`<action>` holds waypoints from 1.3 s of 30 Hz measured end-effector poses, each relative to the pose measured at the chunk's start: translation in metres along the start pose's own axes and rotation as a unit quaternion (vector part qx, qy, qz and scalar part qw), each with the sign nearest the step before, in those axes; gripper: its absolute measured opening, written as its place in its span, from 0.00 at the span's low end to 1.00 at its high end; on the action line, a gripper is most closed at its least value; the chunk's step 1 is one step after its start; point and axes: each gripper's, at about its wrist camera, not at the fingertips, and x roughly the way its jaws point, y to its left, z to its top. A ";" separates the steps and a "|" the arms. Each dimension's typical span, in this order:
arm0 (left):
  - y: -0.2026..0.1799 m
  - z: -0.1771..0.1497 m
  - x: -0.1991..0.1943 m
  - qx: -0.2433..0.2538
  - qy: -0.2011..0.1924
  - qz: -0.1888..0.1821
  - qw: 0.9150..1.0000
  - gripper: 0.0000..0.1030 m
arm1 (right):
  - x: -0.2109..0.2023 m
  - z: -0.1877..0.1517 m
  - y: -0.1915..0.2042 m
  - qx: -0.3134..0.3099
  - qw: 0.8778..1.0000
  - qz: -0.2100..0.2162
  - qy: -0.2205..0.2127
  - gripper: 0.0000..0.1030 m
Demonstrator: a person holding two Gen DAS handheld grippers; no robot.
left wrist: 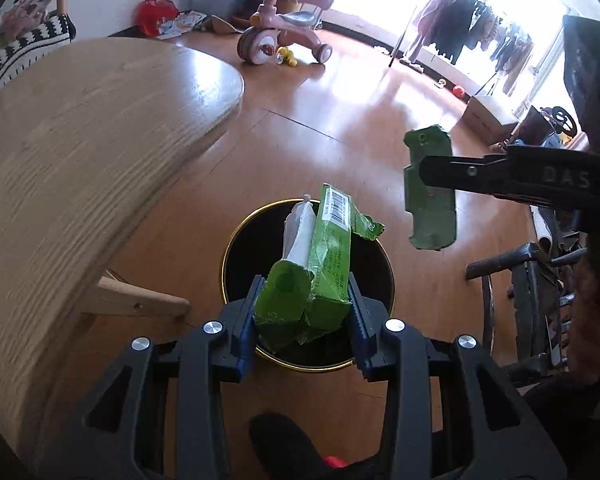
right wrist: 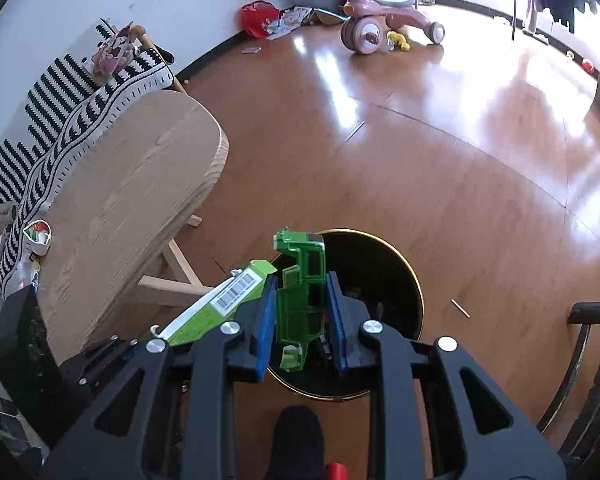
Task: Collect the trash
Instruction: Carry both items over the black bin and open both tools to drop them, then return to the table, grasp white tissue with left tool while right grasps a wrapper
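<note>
My left gripper [left wrist: 303, 308] is shut on a crumpled green carton [left wrist: 316, 276] with a barcode and holds it above a black bin with a gold rim [left wrist: 230, 248] on the floor. My right gripper [right wrist: 302, 314] is shut on a green plastic toy car body [right wrist: 300, 292] and holds it over the same bin [right wrist: 414, 284]. In the left wrist view the right gripper [left wrist: 428, 172] comes in from the right with the toy body [left wrist: 430, 216] to the right of the bin. The carton [right wrist: 220, 304] also shows in the right wrist view.
A light wooden table [left wrist: 80, 152] stands left of the bin, with a striped cloth [right wrist: 60, 120] and a small wrapper [right wrist: 38, 234] at its far side. A pink tricycle [left wrist: 276, 36], a red bag [left wrist: 154, 16] and a clothes rack [left wrist: 472, 36] are farther off. A dark chair [left wrist: 532, 304] stands right.
</note>
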 end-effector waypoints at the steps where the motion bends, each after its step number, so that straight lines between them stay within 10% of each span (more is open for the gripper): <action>1: 0.000 0.002 0.004 -0.001 0.002 0.000 1.000 0.37 | 0.000 -0.001 0.000 -0.001 1.000 0.000 0.001 0.24; 17: 0.007 0.015 0.016 0.000 0.007 -0.004 1.000 0.39 | 0.007 0.003 -0.005 0.006 1.000 -0.004 0.012 0.24; 21: 0.005 0.017 0.019 0.000 0.006 -0.005 1.000 0.61 | 0.007 0.002 -0.010 0.017 1.000 -0.004 0.009 0.25; 26: 0.002 0.018 0.015 0.010 0.004 -0.004 1.000 0.68 | 0.003 0.003 -0.010 0.017 1.000 -0.006 -0.002 0.53; 39: 0.060 0.020 -0.083 -0.029 -0.059 0.056 0.996 0.87 | 0.004 0.007 0.044 -0.032 0.999 0.013 -0.019 0.59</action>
